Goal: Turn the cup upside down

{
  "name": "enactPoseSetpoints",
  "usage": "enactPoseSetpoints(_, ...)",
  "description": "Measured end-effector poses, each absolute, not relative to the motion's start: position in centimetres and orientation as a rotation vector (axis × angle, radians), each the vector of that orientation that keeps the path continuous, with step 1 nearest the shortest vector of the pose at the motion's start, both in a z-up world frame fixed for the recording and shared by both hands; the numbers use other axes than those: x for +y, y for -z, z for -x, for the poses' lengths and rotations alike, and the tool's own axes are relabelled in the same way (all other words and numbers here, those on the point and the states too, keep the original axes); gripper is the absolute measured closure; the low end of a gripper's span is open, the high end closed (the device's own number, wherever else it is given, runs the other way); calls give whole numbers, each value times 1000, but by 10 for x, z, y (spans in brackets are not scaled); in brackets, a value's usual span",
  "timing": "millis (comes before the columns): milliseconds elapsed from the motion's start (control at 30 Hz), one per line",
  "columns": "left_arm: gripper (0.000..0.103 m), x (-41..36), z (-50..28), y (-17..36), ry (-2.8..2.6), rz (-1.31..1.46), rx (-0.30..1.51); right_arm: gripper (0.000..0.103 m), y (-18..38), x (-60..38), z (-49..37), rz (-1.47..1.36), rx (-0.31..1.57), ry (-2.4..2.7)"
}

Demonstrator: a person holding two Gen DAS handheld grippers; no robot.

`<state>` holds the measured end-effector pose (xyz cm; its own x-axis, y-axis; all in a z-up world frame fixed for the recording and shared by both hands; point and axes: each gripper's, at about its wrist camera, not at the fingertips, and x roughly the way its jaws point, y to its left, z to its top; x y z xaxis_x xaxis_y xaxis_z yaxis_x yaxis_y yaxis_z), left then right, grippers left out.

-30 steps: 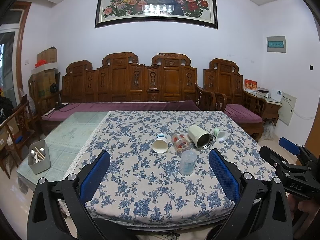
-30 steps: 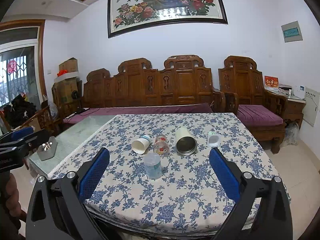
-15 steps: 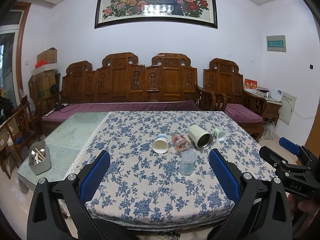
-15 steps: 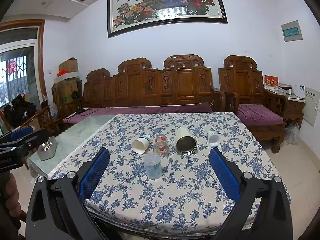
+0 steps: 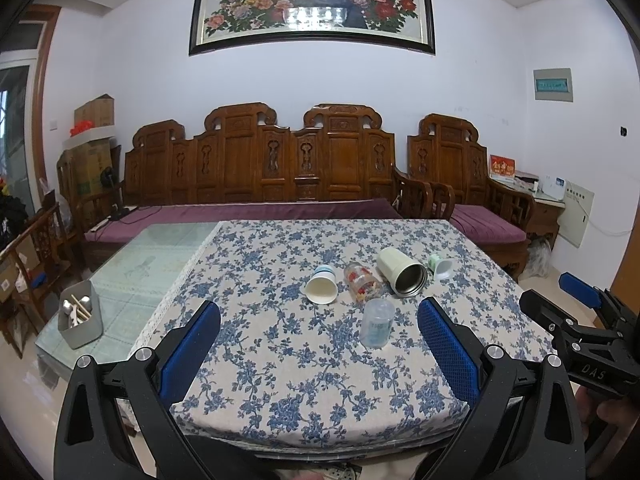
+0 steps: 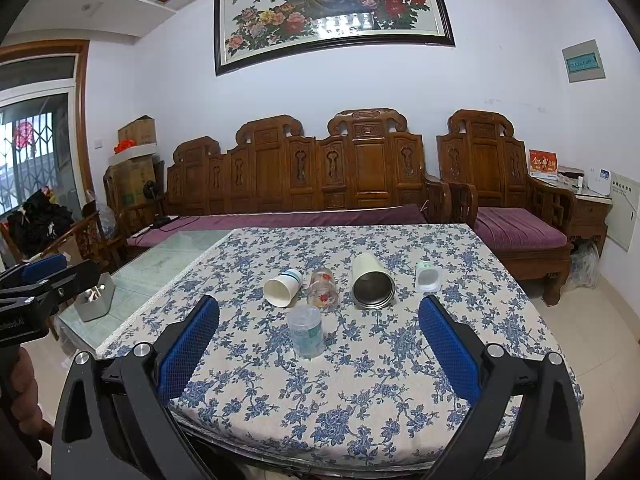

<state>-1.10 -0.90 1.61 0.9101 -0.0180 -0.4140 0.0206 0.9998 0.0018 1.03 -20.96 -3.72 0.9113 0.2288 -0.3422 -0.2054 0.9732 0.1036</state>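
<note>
On the floral tablecloth (image 6: 360, 380) — clear cup (image 6: 307, 331) standing, both tongs gaping.

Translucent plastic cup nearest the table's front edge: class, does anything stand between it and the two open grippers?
Nothing visible does. The translucent plastic cup stands alone in front of the row of lying cups, with only bare tablecloth between it and the right gripper and left gripper.
</note>
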Motion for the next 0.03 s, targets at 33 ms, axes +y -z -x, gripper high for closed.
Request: enactPoseSetpoints(33,8,-9,11,-16,19,-7,428,3,37,-210,-10,-66,361,-224)
